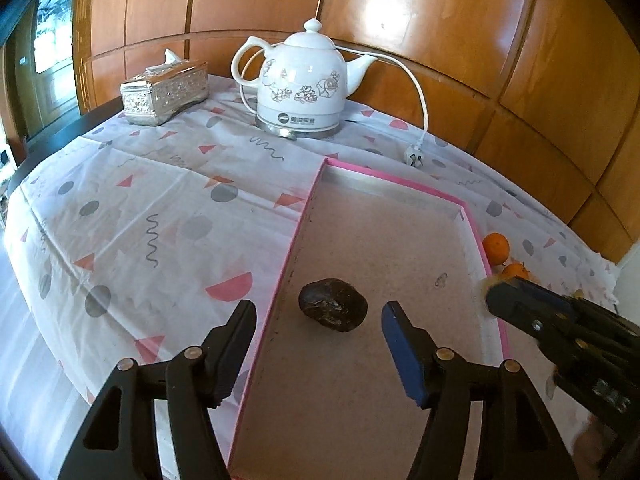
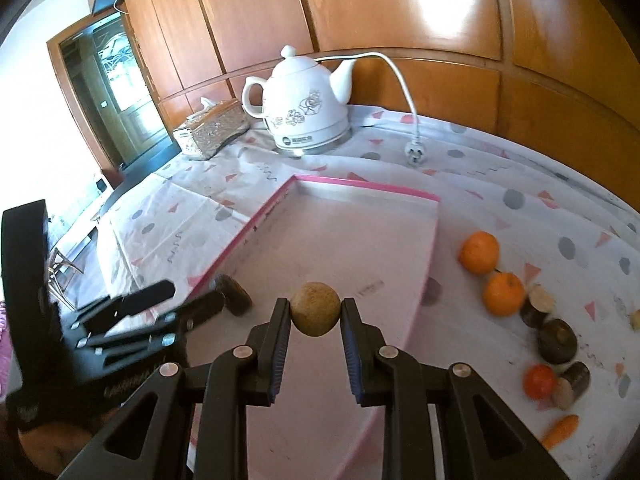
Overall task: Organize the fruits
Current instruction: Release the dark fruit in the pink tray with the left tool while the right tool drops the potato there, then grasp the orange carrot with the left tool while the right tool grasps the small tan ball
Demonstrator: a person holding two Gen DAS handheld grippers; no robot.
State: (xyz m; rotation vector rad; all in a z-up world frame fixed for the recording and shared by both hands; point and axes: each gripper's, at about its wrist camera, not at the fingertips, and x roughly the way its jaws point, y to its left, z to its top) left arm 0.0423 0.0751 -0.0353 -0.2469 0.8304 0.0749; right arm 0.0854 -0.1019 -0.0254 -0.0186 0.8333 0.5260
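A pink-rimmed tray lies on the patterned cloth and shows in the right wrist view too. A dark brown fruit lies in the tray, just ahead of my open, empty left gripper. It also shows in the right wrist view, partly hidden by the left gripper. My right gripper is shut on a round tan fruit above the tray. Two oranges lie right of the tray.
A white kettle with a cord and plug and a silver tissue box stand at the back. Dark and pale pieces, a red fruit and a carrot lie at right. A wood-panelled wall is behind.
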